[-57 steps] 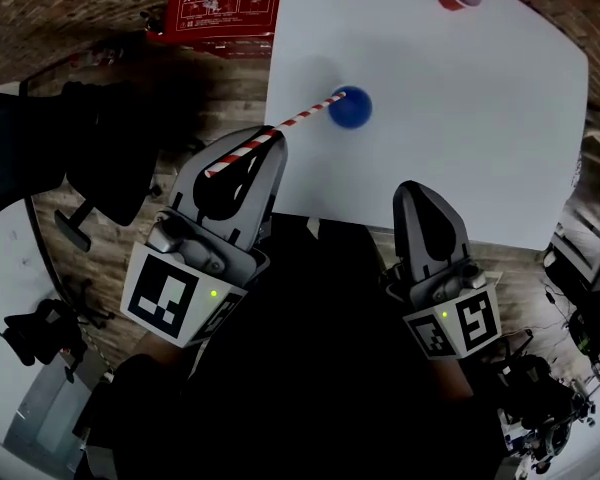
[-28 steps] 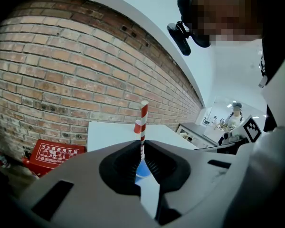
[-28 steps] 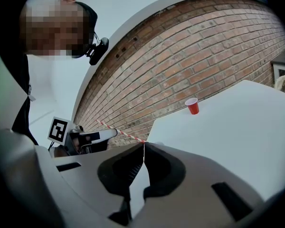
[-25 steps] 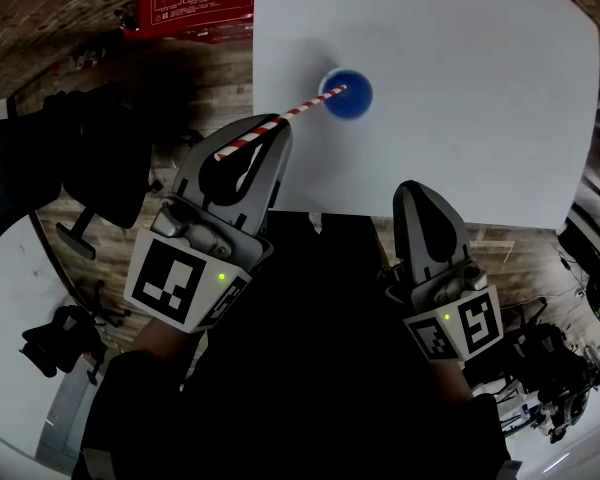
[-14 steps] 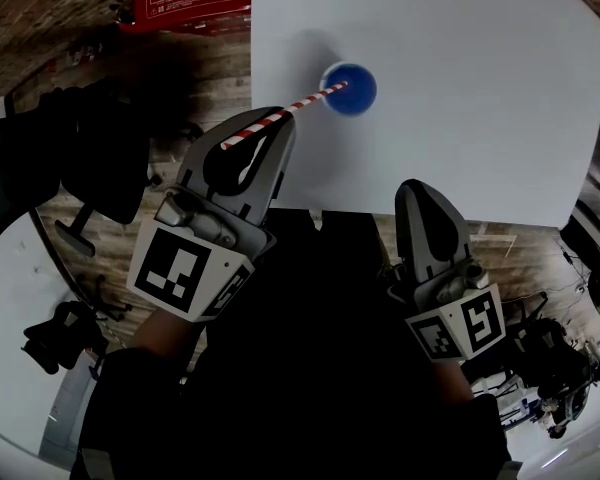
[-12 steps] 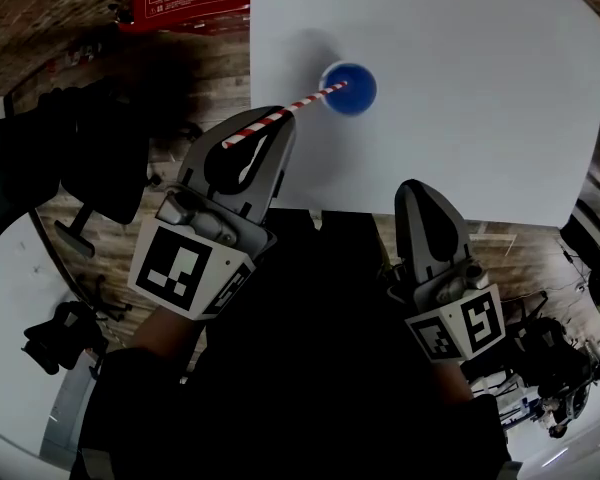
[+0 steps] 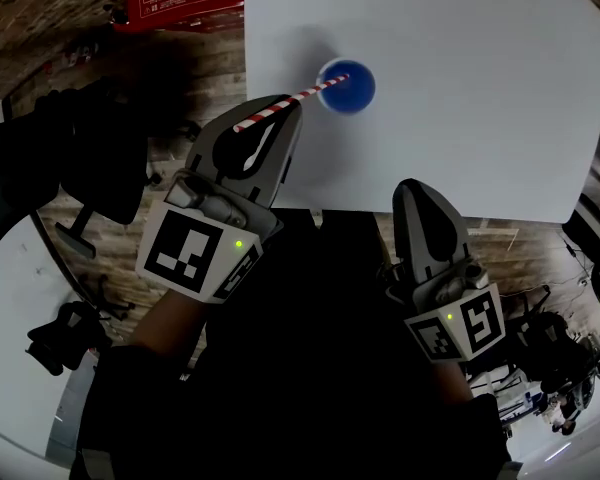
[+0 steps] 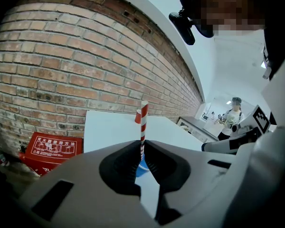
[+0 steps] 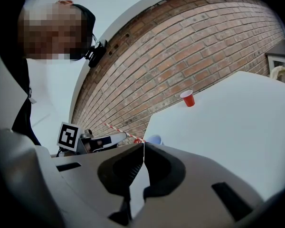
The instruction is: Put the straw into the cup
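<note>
Thin red-white striped straw (image 7: 290, 100), pinched in the left tool (image 7: 283, 111), slants over the round blue cup (image 7: 348, 90); right tool (image 7: 420, 192) pressed together.

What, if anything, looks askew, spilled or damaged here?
Nothing stands out. The left tool grips the striped straw, whose tip is at the mouth of the blue cup, which stands upright on the white table, nothing spilled. The right tool is shut and empty.

Smooth matt white table (image 7: 460, 88), blue plastic cup (image 7: 358, 94), striped paper straw (image 7: 280, 111), rough brick wall (image 8: 61, 65)
</note>
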{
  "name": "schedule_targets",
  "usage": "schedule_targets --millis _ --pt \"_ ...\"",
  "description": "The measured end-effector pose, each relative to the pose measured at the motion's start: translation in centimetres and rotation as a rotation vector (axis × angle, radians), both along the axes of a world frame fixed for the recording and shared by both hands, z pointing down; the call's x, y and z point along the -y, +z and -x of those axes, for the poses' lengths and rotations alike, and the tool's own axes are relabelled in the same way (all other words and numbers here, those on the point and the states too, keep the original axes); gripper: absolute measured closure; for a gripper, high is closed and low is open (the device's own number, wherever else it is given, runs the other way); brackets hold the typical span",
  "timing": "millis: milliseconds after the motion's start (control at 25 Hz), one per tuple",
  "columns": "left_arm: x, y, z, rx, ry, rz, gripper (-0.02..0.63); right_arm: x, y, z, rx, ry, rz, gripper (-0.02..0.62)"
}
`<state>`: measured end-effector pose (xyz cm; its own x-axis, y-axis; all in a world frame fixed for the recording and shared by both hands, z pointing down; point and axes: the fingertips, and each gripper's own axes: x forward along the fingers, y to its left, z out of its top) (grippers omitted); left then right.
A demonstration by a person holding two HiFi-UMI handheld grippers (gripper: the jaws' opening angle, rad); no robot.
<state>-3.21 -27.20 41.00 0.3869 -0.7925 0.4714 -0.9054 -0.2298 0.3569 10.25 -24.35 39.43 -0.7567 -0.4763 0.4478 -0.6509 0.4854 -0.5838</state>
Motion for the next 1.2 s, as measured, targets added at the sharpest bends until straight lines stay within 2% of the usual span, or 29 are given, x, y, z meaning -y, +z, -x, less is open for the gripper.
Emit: schedule_targets --millis 600,840,1200 --pt "0.4 2.8 -1.1 0.037 0.025 0.038 0.568 0.3 0.4 -0.8 -0.002 0.016 0.017 0.568" --pt "0.3 4.0 -1.5 0.01 0.024 0.085 0.568 0.3 0.4 -1.3 -0.002 0.021 0.016 0.568" --pt "-0.2 4.4 -2.1 0.025 0.049 0.123 0.565 0.3 -0.2 -1.6 0.0 0.028 0.002 0.568"
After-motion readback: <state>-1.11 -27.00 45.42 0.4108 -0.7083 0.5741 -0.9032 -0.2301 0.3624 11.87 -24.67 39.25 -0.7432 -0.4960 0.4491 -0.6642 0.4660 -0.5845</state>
